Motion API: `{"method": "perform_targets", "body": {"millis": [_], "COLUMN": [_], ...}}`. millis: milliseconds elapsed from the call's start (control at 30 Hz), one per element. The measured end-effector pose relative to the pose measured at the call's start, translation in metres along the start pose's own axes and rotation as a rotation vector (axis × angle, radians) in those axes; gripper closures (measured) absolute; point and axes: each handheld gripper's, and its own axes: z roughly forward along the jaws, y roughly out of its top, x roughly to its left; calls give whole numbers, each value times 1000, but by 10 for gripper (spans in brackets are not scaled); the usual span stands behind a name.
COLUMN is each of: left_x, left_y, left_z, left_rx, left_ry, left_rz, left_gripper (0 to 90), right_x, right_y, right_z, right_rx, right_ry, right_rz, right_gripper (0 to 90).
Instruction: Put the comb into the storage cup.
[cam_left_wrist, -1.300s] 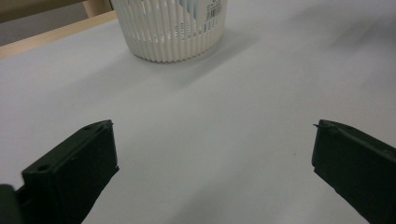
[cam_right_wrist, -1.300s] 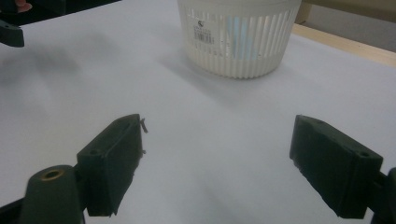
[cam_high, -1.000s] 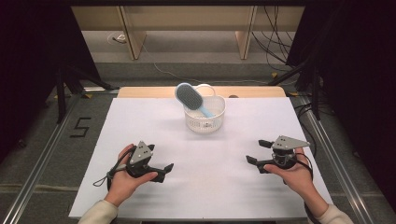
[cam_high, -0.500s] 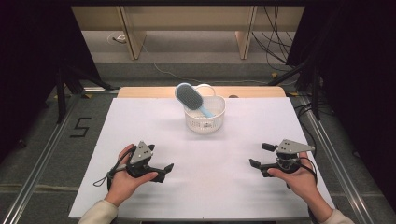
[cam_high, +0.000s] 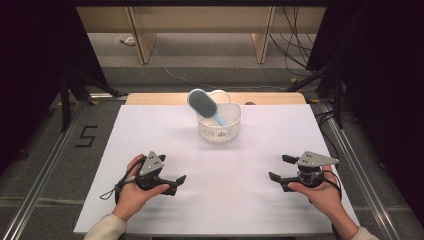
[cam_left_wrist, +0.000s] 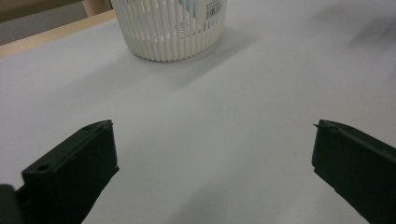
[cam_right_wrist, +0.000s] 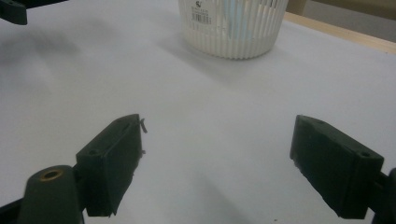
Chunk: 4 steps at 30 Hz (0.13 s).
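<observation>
Brush (cam_high: 203, 103) leaned in the white basket (cam_high: 218, 131) at the far middle of the tabletop (cam_high: 225, 175), head out over the rim at the left. Left gripper (cam_high: 174, 184) and right gripper (cam_high: 278, 169) sat low near the front edge, well apart from the basket; jaws of both released, holding nothing.

Pretty dim room with dark sides, a white-topped table with a light wooden far edge (cam_high: 150, 98) sitting on grey carpet floor (cam_high: 40, 165) marked with a black "5" (cam_high: 86, 136), wooden furniture legs (cam_high: 139, 35) and loose cables (cam_high: 295, 45) behind
</observation>
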Motion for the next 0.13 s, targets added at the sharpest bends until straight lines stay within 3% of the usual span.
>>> {"method": "perform_targets", "body": {"millis": [133], "left_x": [0], "left_y": [0], "left_z": [0], "left_rx": [-1], "left_ry": [0], "left_rz": [-1], "left_gripper": [0], "right_x": [0], "right_y": [0], "right_z": [0], "right_rx": [1], "right_ry": [-1], "right_rz": [-4], "right_gripper": [182]}}
